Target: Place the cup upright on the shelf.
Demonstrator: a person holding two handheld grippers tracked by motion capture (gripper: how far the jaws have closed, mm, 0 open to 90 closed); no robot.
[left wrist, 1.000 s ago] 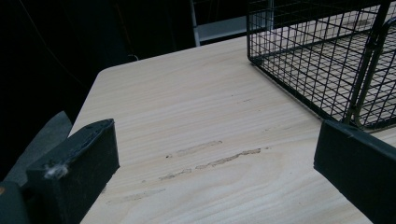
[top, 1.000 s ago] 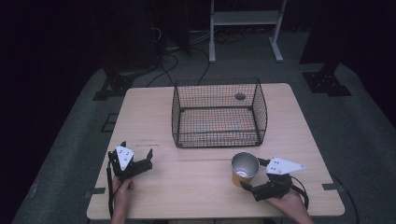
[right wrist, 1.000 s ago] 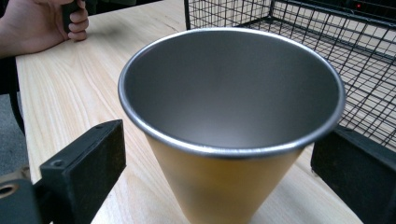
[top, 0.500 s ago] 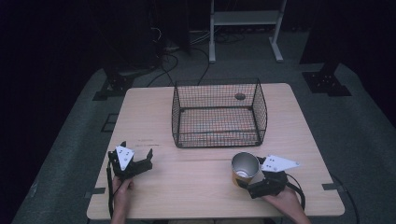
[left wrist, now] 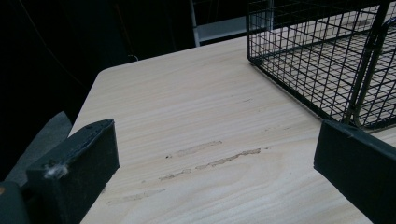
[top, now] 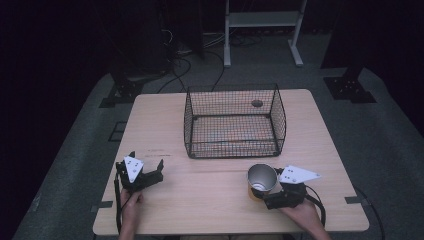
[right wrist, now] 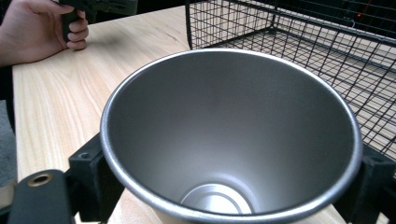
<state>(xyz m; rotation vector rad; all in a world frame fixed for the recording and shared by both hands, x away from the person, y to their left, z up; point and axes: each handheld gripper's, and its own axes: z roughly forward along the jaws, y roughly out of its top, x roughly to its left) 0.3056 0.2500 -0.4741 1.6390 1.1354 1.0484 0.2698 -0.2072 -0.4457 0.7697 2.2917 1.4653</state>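
Observation:
A shiny metal cup (top: 262,179) sits near the table's front right, its open mouth facing up. My right gripper (top: 261,192) is shut on the cup's (right wrist: 233,121) lower body, one black jaw on each side, and the cup is empty. I cannot tell whether its base touches the table. At the front left my left gripper (top: 146,163) stands open over bare wood. In the left gripper view nothing lies between the wide-apart jaws of the left gripper (left wrist: 215,163).
A black wire basket (top: 235,122) stands at the table's middle back, empty, and shows just beyond the cup in the right gripper view as the wire basket (right wrist: 299,42). The wooden table (top: 200,205) is bare between the grippers. The other hand (right wrist: 37,28) holds its gripper far left.
The right hand has shifted a little to the left with the cup still gripped. The left gripper has not moved.

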